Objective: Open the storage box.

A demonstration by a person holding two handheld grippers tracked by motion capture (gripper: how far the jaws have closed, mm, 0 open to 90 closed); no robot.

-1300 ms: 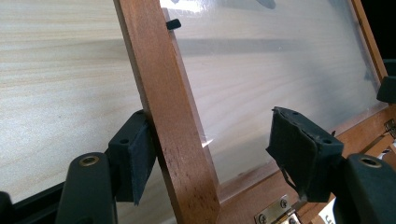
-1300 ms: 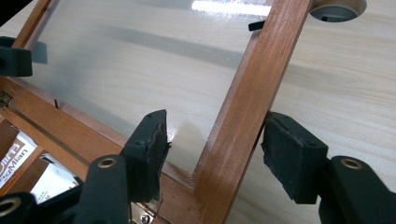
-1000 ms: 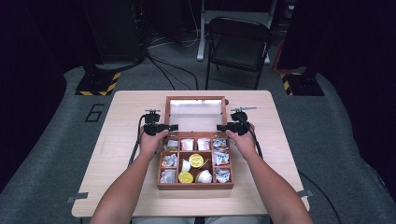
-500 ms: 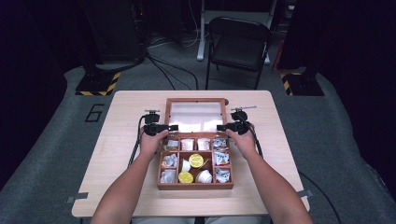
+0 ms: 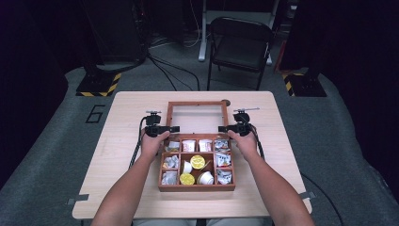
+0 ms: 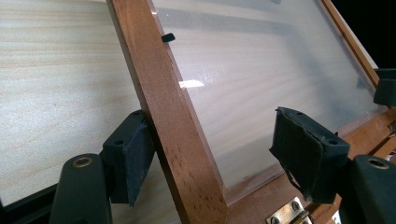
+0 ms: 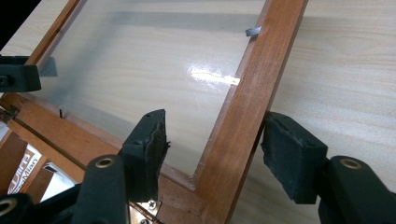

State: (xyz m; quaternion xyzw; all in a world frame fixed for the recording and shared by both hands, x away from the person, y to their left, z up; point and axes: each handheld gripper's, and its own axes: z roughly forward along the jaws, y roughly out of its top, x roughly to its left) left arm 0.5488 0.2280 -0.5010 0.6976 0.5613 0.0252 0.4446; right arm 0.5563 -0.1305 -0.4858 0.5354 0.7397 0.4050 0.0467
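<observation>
Wooden compartment box (image 5: 196,187) sitting mid-counter (image 5: 117,141), just in front of the person, divided into a grid of small cells. Paper sachets in the outer columns and along the back row; yellow-topped little cups (image 5: 197,162) and white cups in the middle cells. Hinged lid (image 5: 195,117), a wooden frame around a clear pane, swung fully open and lying back toward the far edge of the counter, apparently flat on it, pale wood grain showing through the pane. Long axis of the lid running side to side across the counter, hinged edge against the back of the box, free edge pointing away from the person.

Left tongs (image 5: 173,128) straddling the lid's left rail (image 6: 173,121): one pad touching its outer face, the other standing well clear over the pane, jaws just been opening, so released rather than clamped. Right tongs (image 5: 224,128) mirrored on the right rail (image 7: 254,98): outer pad right against the wood, inner pad apart from it over the pane, no grip there either. Brass hinge (image 6: 286,215) glinting at the lid's near corner.
</observation>
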